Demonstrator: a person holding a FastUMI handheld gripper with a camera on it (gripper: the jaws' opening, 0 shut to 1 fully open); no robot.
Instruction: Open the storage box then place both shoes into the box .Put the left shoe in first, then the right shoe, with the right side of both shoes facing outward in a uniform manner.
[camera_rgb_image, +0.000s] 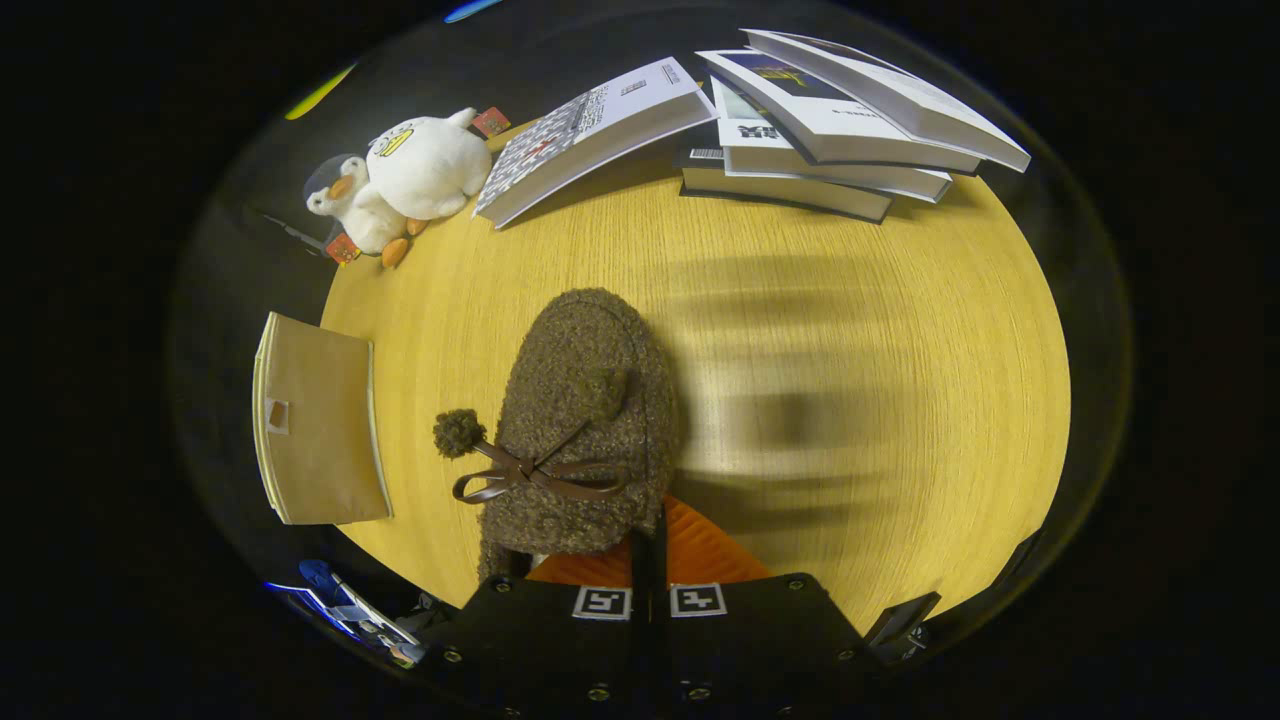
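fingers (648, 560): pinched together on the brown fuzzy shoe (585, 420), lifted over the desk (850, 330)
box (318, 420): sits aside, nothing in it I can see; looks like both shoes are left

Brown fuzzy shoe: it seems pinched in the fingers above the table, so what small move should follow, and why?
Probably carry the brown fuzzy shoe toward the tan storage box beside it. The gripper looks closed on the shoe's rear edge, and the shoe seems lifted over the wooden table. Whether the box is open is unclear.
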